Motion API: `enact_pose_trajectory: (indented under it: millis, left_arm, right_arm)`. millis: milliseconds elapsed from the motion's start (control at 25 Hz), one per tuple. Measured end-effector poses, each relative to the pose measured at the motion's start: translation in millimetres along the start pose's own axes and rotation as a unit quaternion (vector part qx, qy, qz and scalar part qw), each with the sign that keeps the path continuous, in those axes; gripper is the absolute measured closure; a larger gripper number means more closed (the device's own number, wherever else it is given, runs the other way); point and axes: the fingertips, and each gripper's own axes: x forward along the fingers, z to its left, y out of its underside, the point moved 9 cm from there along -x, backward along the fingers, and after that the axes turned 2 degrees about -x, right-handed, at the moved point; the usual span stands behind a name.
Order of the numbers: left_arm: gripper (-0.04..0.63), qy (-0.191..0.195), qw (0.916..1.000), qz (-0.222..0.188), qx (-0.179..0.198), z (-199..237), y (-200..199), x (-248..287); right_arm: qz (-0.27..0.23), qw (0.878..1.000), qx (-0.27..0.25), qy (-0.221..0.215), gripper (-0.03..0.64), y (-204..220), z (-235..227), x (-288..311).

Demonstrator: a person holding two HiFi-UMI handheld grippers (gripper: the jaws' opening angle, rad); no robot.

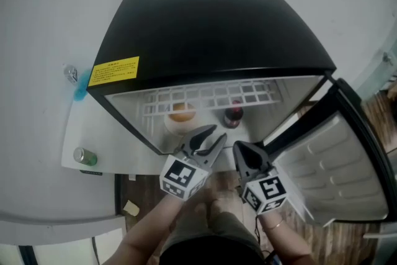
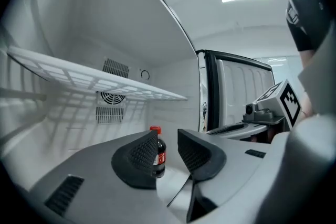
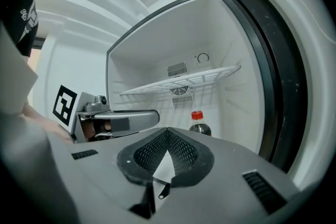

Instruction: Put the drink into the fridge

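A dark cola bottle with a red cap [image 1: 233, 115] stands upright on the floor of the open black mini fridge [image 1: 211, 28], under its white wire shelf [image 1: 211, 96]. My left gripper [image 1: 203, 141] hovers just outside the fridge opening with its jaws parted and nothing between them. In the left gripper view the bottle [image 2: 158, 153] stands farther in, behind the left gripper [image 2: 168, 138]. My right gripper [image 1: 243, 151] is beside it, shut and empty. From the right gripper [image 3: 168, 131] the bottle [image 3: 199, 124] shows beyond the closed tips.
The fridge door [image 1: 347, 170] hangs open to the right. An orange and white item [image 1: 181, 112] sits inside at the left. The fridge stands on a white table [image 1: 108, 146] with a green can [image 1: 85, 157]; a blue-topped thing [image 1: 77, 84] lies behind.
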Motion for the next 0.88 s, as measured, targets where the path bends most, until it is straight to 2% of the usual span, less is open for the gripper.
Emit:
enact_pose_trajectory:
  millis: [80, 200, 520, 880]
  left_arm:
    - [0.528, -0.006, 0.9999, -0.009, -0.003, -3, -4, -8]
    - [0.585, -0.012, 0.9998, -0.012, -0.003, -6, -7, -15]
    - [0.589, -0.021, 0.9989, 0.002, -0.042, -10, -6, -39]
    - [0.589, -0.012, 0.9987, 0.012, -0.048, -20, -4, -42]
  right_arm:
    - [-0.002, 1.000, -0.003, -0.009, 0.607, -4, 3, -2]
    - [-0.005, 1.000, -0.011, -0.015, 0.607, -9, 4, -3]
    - [-0.012, 0.999, -0.029, -0.027, 0.608, -21, 4, -5]
    - [0.003, 0.997, -0.060, -0.051, 0.607, -28, 7, -5]
